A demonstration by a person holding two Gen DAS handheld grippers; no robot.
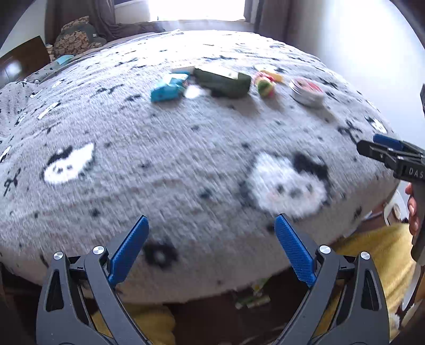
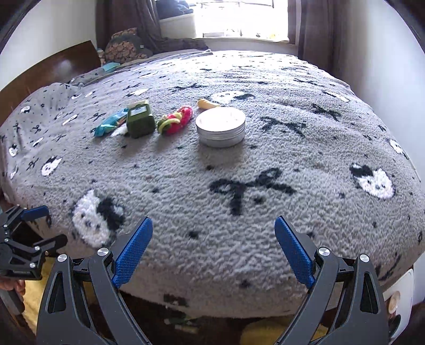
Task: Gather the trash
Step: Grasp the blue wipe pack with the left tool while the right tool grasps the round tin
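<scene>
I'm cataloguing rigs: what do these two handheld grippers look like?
Both match: the left gripper and right gripper have black angular frames with silver round fasteners and blue textured pads on the fingers. White lettering marks the right one's body.

**A home bedroom**

A bed fills the view, covered by a grey fleece blanket with cat faces and bows. Behind it stand a wooden headboard, brown curtains and a bright window.

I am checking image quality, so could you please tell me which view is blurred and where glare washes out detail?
Left wrist view: motion-smeared blanket and blue wrapper; window blown white. Right wrist view: sharp, round tin crisp; window glare milder.
</scene>
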